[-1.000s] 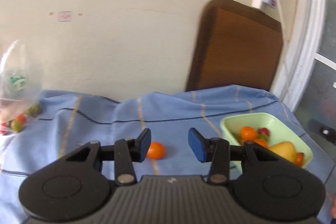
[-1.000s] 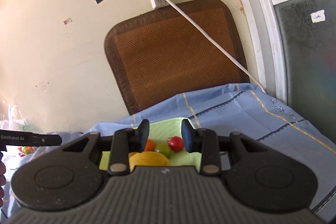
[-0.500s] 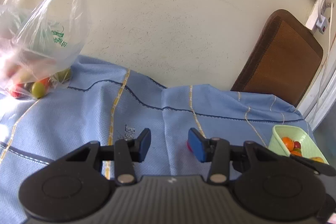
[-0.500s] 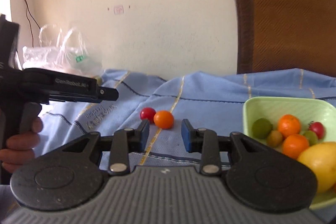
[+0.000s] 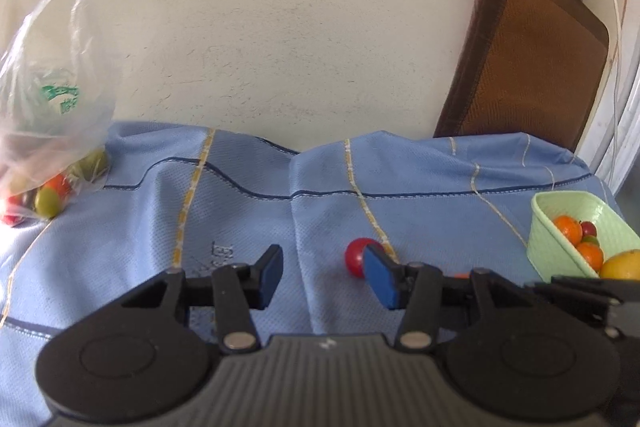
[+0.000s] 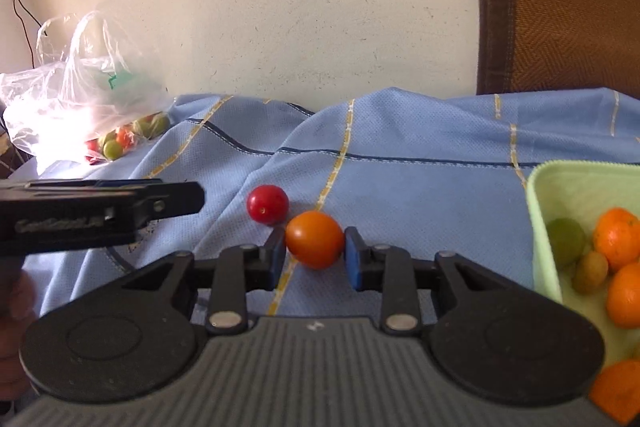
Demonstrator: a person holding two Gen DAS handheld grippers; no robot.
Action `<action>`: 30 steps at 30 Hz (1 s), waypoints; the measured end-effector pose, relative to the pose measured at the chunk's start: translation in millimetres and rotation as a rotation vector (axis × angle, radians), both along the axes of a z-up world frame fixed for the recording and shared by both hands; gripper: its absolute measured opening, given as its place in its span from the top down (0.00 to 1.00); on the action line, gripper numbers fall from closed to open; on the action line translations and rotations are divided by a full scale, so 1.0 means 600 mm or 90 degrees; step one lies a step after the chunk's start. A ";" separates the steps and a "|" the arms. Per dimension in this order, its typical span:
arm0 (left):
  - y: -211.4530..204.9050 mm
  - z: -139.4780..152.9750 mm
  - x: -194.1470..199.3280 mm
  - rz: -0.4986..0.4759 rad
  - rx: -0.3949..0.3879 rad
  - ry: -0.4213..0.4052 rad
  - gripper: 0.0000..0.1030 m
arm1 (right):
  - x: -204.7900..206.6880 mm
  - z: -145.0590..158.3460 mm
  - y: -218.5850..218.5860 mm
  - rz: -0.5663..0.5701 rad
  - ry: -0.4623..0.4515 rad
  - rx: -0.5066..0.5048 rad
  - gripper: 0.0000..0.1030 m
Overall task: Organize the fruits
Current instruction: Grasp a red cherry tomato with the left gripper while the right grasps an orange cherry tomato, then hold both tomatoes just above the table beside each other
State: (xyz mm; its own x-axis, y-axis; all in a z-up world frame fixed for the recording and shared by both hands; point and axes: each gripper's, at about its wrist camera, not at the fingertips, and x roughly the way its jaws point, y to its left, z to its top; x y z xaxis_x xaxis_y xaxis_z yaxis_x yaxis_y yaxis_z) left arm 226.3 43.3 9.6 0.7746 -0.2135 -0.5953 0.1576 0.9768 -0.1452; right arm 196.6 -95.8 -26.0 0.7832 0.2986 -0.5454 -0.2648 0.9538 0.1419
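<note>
Orange fruit sits between the right gripper's closing pads on blue cloth; squeezed off-centre, it could roll away. Left gripper is opening, empty, red tomato just beyond its right pad.

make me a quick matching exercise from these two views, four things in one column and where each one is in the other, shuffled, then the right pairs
Things
1. orange fruit
2. red fruit
3. yellow fruit
4. plastic bag

Places
A. lying in the green basket
B. far left on the blue cloth, by the wall
C. between the pads of the right gripper
D. loose on the cloth, just behind the orange fruit

Pairs: 1-C, 2-D, 3-A, 4-B
</note>
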 end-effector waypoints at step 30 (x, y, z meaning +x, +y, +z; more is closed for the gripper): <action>-0.125 -0.008 -0.198 0.051 0.108 0.022 0.72 | -0.262 -0.013 -0.077 -0.081 -0.069 0.013 0.67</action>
State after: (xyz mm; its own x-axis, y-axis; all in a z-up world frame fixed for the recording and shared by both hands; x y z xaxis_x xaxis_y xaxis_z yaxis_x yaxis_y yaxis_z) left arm 107.3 -31.4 4.7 0.7635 -0.0460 -0.6442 0.0756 0.9970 0.0184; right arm 39.3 -142.1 -33.8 0.8695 0.2036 -0.4500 -0.1569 0.9777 0.1393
